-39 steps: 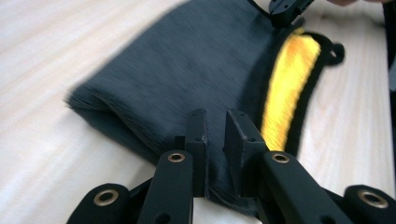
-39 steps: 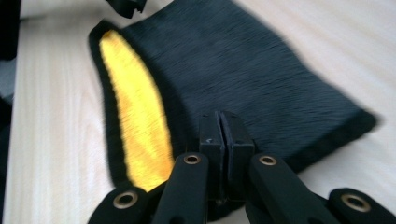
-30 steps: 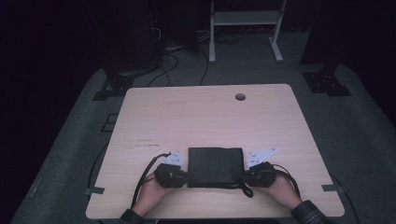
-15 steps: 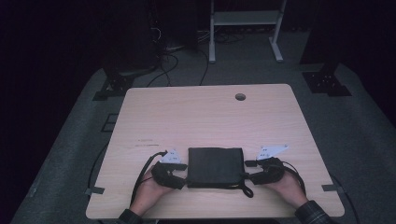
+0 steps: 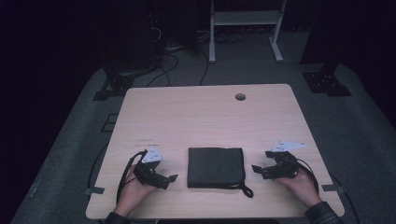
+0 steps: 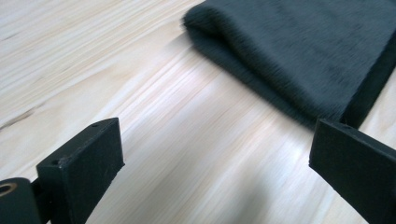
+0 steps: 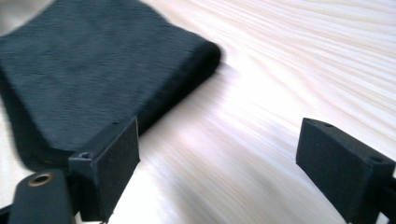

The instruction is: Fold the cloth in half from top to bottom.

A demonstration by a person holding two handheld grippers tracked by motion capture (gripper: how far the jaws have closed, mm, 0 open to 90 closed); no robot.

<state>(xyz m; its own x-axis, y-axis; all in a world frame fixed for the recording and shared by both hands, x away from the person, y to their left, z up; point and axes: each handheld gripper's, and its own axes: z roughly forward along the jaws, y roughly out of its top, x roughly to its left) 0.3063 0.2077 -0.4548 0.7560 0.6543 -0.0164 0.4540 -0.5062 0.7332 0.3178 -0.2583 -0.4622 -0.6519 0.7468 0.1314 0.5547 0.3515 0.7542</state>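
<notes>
The dark grey, square folded cloth (image 5: 215,167) lies flat on the pale wooden table (image 5: 205,116), between the 2 grippers and touching neither. A thin dark loop of cord trails off its near right corner.

Left gripper (image 5: 169,178): jaws have just been opening and now stand wide, nothing between them but bare wood. In the left gripper view the cloth's rounded folded edge (image 6: 299,60) sits ahead and toward the right jaw, apart from it.

Right gripper (image 5: 259,170): jaws likewise have just been opening, now wide and empty. In the right gripper view the cloth (image 7: 93,70) lies ahead beyond the left jaw; whether that jaw grazes the edge cannot be told.

Judgement: the fold looks finished and released.

Risks from here:
1. The loose cord lies on the right gripper's side of the cloth; a jaw passing low could hook it and drag the stack open.
2. A low sideways sweep by either gripper could catch a folded edge and skew the layers.
3. The soft top layer could spring up now that nothing presses on it.
</notes>
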